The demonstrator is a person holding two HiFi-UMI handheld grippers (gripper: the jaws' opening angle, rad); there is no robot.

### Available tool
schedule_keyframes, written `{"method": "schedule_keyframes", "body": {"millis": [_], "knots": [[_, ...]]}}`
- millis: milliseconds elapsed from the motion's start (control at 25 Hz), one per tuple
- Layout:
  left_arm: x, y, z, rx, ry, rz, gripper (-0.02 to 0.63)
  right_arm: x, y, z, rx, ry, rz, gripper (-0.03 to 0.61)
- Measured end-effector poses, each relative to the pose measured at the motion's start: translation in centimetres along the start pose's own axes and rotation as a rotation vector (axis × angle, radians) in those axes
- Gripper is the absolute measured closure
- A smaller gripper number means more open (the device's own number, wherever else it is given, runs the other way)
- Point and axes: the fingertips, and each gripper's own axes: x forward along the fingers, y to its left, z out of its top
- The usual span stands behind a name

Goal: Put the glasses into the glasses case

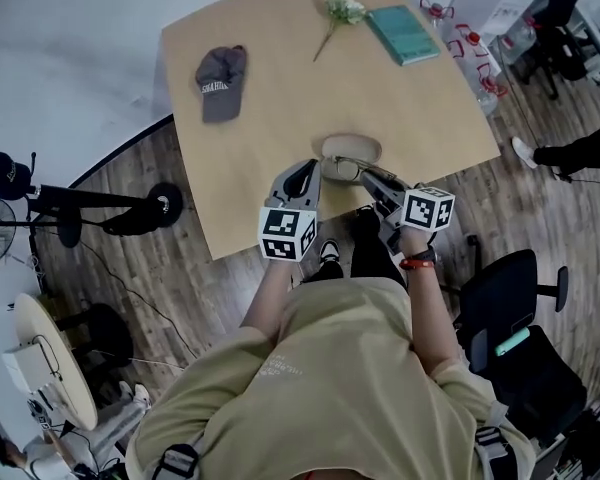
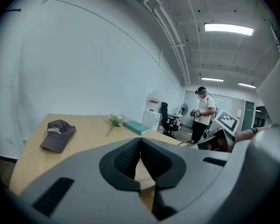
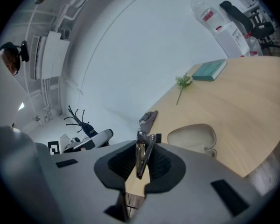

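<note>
The glasses [image 3: 141, 157], thin-framed and folded, stand edge-on, pinched between the dark textured fingers of the right gripper [image 3: 144, 144] over the near edge of the pale wooden tabletop [image 3: 242, 101]; their lenses are hard to make out. Just beyond lies the glasses case [image 3: 192, 135], a smooth beige oval, its near rim cut off by the gripper body. To the left, the left gripper [image 2: 140, 140] has its fingers closed on nothing. Farther off lie a limp grey cap [image 1: 220, 78], a flower sprig [image 1: 338, 10] and a flat teal book [image 1: 402, 33]

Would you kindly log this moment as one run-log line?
left gripper: shut, empty | right gripper: shut on glasses | glasses: near case, not inside | case: on table
</note>
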Motion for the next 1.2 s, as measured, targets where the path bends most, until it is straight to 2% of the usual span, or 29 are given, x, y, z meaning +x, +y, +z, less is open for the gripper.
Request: {"method": "schedule_keyframes", "body": {"millis": [400,720,1200], "knots": [[6.0,3.0,-1.5,-0.026,0.075,0.046,0.591,4.3,-6.8,-0.1,0.163,0.2,0.022,0.518],[8.4,4.8,-2.9,-0.052,0.118,0.04,0.589,8.0,-9.4,-2.1,0.287,0.332,0.02,0.518],[9.8,5.4,-4.3,-0.074,0.139,0.034,0.591,8.4,-13.0,-5.1,0.369,0.386,-0.083,0.517]]}}
